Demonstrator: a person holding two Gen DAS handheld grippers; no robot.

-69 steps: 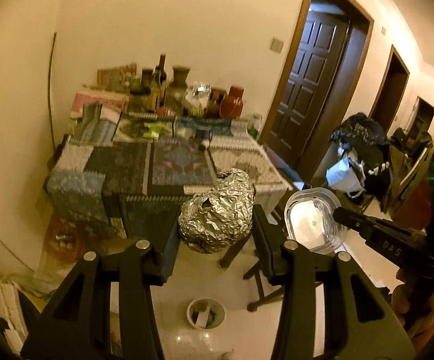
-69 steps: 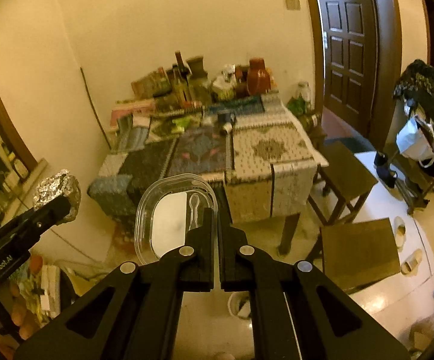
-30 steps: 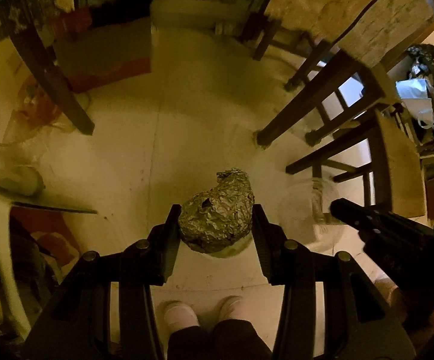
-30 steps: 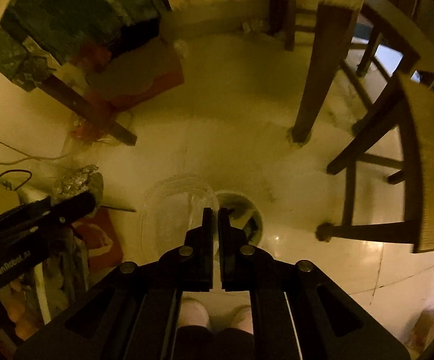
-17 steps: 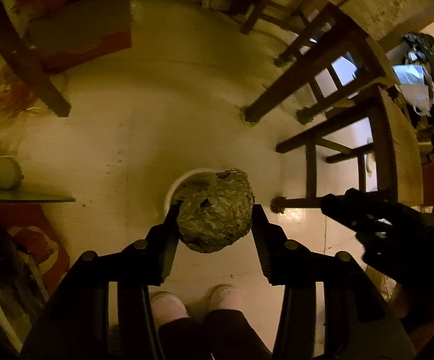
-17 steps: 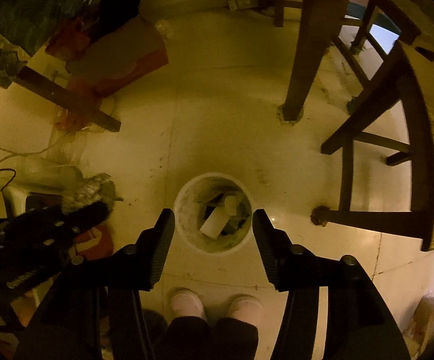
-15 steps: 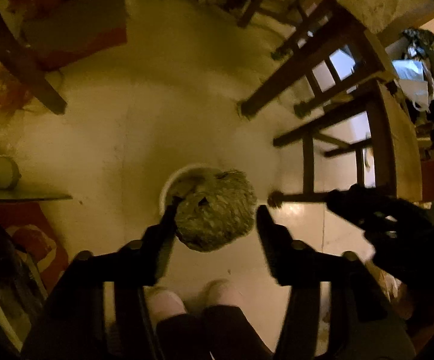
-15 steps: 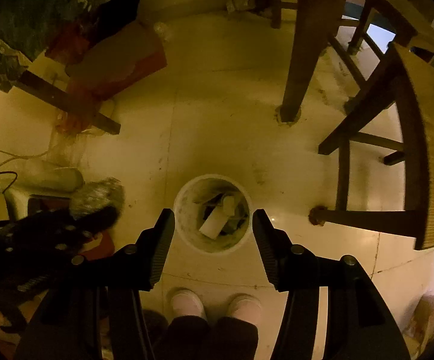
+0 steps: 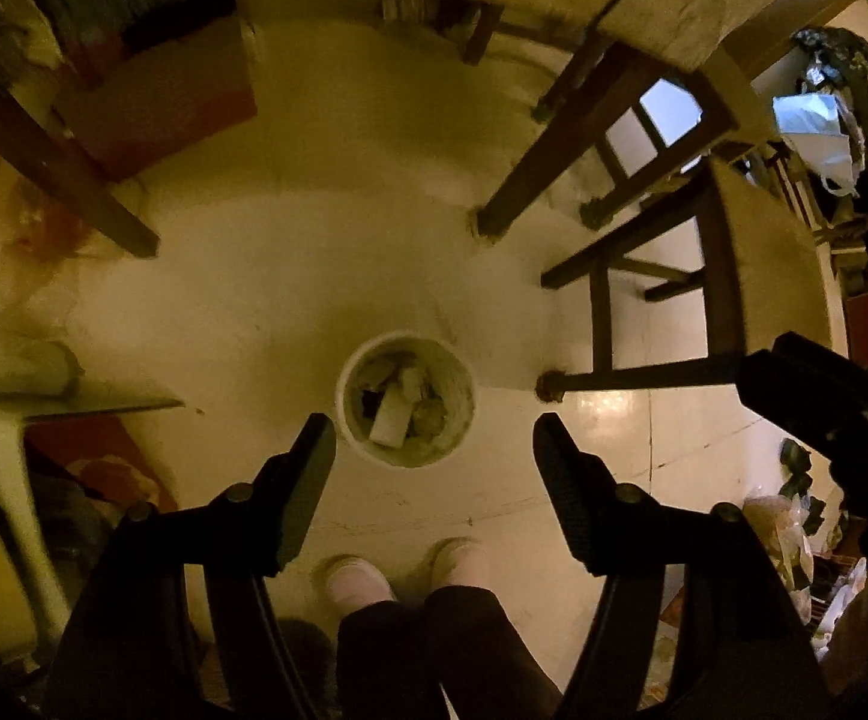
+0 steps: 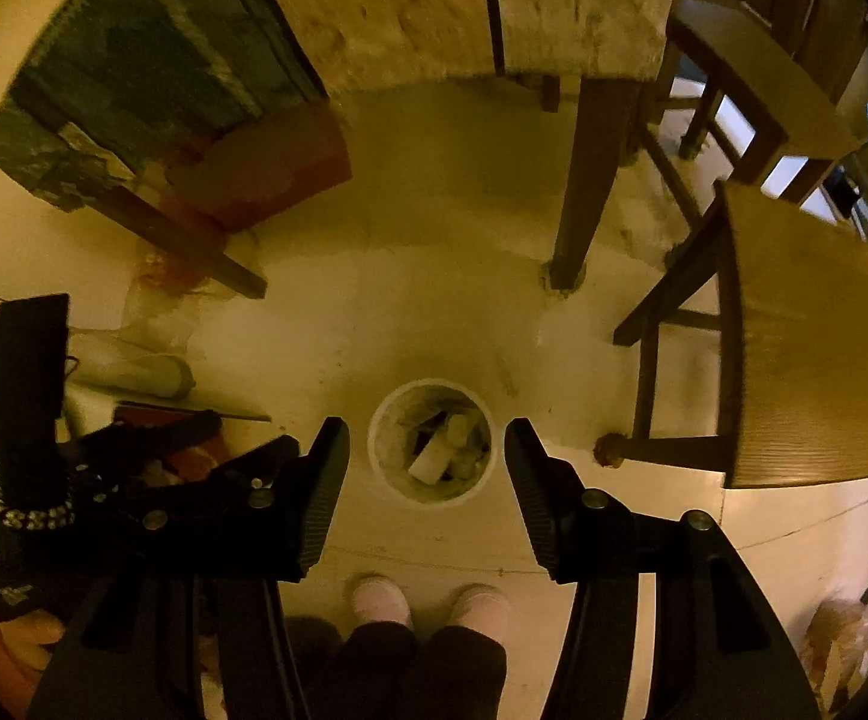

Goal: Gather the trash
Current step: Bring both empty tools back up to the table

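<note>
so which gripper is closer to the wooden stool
Right. The right gripper hangs over the trash bin beside the wooden stool; the left gripper is on the far side.

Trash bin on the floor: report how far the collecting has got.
Done: the white trash bin holds a pile of scraps. In hand: nothing; the left gripper is opening with nothing between its jaws, and the right gripper is open and empty, both above the bin. Left: any further trash is outside these views.

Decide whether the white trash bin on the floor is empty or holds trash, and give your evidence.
Holds trash. Looking down into the trash bin, pale crumpled scraps and a white boxy piece cover its inside; the bottom is hidden.
</note>
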